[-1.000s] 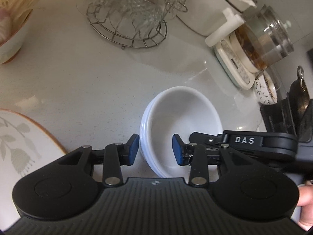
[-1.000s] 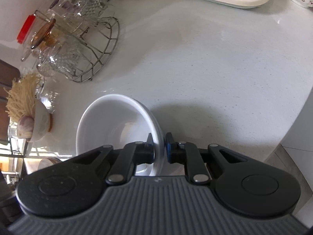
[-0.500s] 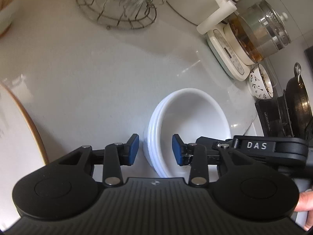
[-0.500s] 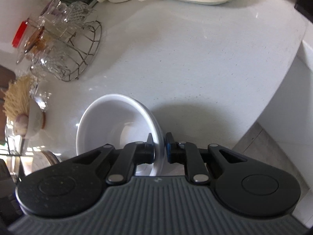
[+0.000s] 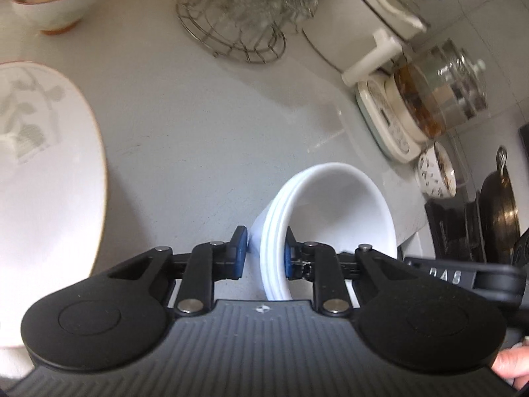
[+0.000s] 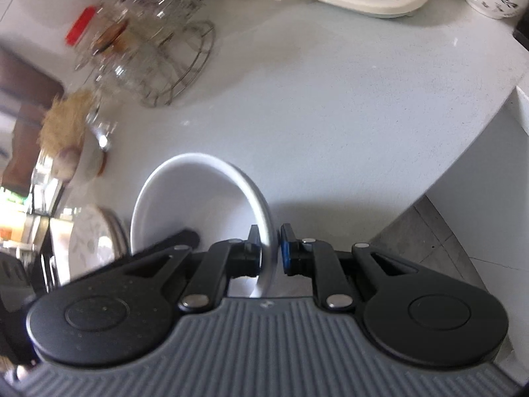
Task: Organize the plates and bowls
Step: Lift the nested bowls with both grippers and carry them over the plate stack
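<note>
A stack of white bowls (image 5: 334,211) is held tilted above the grey counter by both grippers. My left gripper (image 5: 263,253) has closed on the stack's near rim, one pad inside and one outside. My right gripper (image 6: 268,249) pinches the opposite rim of the same white bowl stack (image 6: 191,198). The right gripper's black arm shows in the left wrist view (image 5: 463,274). A large leaf-patterned plate (image 5: 39,182) lies at the left; it also shows in the right wrist view (image 6: 96,241).
A wire rack of glassware (image 5: 238,10) stands at the back. A white jug (image 5: 357,26), a glass kettle on its base (image 5: 429,99), a patterned bowl (image 5: 436,172) and a dark pot (image 5: 499,211) line the right. The counter edge (image 6: 439,178) drops off right.
My left gripper has closed from open onto the bowls' rim. The bowl stack has been lifted and tilted, and both cameras have swung so the big plate is back in view.
</note>
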`<state>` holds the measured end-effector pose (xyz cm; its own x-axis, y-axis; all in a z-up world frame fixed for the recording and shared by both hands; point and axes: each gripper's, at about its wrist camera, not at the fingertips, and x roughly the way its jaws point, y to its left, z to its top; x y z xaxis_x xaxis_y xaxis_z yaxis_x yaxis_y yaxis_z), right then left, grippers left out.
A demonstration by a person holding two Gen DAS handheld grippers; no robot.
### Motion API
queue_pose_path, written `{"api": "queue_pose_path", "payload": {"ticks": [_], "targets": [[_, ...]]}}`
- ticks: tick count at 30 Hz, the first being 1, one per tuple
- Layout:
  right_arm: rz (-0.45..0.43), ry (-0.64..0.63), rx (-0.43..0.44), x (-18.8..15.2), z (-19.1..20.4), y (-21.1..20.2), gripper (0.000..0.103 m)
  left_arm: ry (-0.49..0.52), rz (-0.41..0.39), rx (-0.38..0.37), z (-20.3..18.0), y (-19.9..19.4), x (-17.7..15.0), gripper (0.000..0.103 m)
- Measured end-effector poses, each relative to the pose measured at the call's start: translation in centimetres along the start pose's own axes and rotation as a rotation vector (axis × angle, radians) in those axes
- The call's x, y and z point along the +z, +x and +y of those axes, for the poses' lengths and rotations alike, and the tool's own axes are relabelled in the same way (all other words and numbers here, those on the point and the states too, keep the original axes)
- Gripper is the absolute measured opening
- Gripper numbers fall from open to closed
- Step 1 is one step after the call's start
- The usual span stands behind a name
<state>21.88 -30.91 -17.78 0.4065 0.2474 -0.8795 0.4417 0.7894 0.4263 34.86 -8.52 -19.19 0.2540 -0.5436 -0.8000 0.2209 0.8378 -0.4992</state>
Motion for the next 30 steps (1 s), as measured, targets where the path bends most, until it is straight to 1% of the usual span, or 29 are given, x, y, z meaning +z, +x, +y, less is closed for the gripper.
{"api": "queue_pose_path", "payload": {"ticks": [5, 12, 17, 24, 30], "targets": [[-0.025, -0.053, 0.024, 0.4, 0.7, -1.7, 0.016, -0.056, -0.044, 0.002, -0.7, -2.0, -0.9, 0.025], [-0.031, -0.135, 0.053, 0.8, 1.0, -4.2, 0.016, -0.066, -0.105, 0.017, -2.7, -4.7, -1.8, 0.025], [-0.027, -0.161, 0.068, 0.9, 1.2, -5.4, 0.016, -0.086, -0.122, 0.034, -3.7, -6.3, -2.8, 0.025], [-0.044, -0.191, 0.115, 0.9, 2.2, -7.4, 0.016, -0.064, -0.156, 0.069, -5.3, -9.3, -3.4, 0.025], [-0.082, -0.213, 0.142, 0.7, 4.2, -8.7, 0.016, -0.042, -0.196, 0.076, -5.3, -11.9, -3.1, 0.025]]}}
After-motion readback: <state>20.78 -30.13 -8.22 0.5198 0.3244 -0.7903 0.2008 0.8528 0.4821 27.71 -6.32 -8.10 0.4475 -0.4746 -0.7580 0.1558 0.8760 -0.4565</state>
